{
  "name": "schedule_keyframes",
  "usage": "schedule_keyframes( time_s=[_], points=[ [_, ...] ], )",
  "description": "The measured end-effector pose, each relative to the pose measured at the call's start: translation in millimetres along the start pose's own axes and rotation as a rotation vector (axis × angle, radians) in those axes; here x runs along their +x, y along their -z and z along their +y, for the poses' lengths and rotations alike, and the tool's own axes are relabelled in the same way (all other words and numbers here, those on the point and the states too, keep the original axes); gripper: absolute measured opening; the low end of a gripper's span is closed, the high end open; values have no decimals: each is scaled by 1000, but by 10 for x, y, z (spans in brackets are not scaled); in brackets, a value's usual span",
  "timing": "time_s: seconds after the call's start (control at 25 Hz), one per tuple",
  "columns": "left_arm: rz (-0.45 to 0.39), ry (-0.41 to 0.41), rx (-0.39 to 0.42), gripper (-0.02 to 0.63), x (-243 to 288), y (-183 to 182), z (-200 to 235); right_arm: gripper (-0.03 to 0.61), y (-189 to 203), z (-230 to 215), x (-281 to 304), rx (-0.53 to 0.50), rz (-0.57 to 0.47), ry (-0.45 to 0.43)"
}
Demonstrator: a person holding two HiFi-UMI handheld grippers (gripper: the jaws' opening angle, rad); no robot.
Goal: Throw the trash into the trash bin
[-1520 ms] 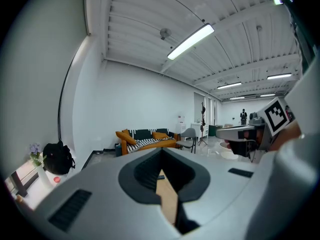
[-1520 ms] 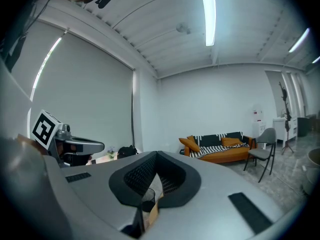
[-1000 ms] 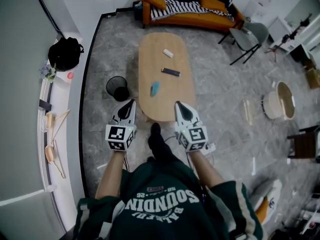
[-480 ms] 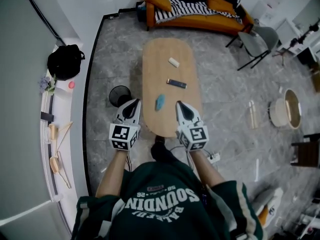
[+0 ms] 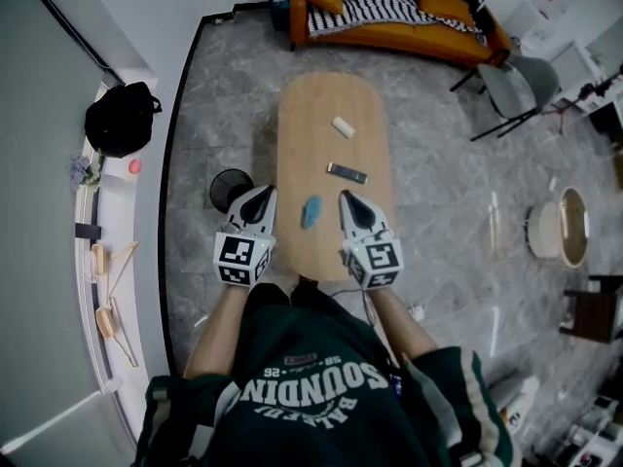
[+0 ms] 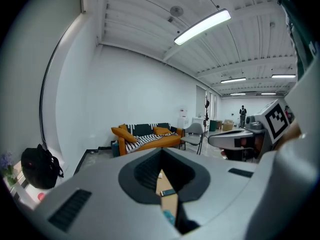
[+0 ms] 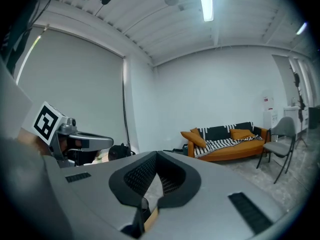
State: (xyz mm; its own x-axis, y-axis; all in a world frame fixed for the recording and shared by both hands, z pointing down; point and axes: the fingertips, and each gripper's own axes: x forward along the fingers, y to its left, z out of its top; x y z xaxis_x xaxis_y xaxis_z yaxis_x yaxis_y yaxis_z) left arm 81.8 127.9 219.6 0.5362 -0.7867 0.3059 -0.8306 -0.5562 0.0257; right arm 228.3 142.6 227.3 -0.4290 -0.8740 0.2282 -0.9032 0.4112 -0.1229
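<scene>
The trash [image 5: 311,211] is teal, the table [image 5: 326,95] pale wood, the bin [image 5: 230,189] black, the sofa [image 5: 389,37] orange.

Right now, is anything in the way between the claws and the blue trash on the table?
No, nothing visible is in the way. The crumpled blue trash lies on the light wooden oval table, between the left claw and right claw. The black mesh trash bin stands on the floor beside the table's left edge.

Bright, even ceiling strip light [image 6: 202,26], soft shadows, fisheye-dark corners, foreground seemingly blurred.
</scene>
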Motion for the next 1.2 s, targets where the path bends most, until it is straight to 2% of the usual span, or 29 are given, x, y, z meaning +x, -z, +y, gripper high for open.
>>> schedule_keyframes(
  time_s=[0.4,0.84,1.08,1.2],
  points=[
    [13,31,4,2,404,-61,392,0,54,-48,461,9,32,19],
    [29,144,18,2,665,51,721,0,159,161,816,13,83,81],
    [49,196,26,2,856,252,777,0,352,101,1000,27,113,125],
    [75,213,35,2,959,427,772,0,574,4,1075,33,163,149]
  ],
)
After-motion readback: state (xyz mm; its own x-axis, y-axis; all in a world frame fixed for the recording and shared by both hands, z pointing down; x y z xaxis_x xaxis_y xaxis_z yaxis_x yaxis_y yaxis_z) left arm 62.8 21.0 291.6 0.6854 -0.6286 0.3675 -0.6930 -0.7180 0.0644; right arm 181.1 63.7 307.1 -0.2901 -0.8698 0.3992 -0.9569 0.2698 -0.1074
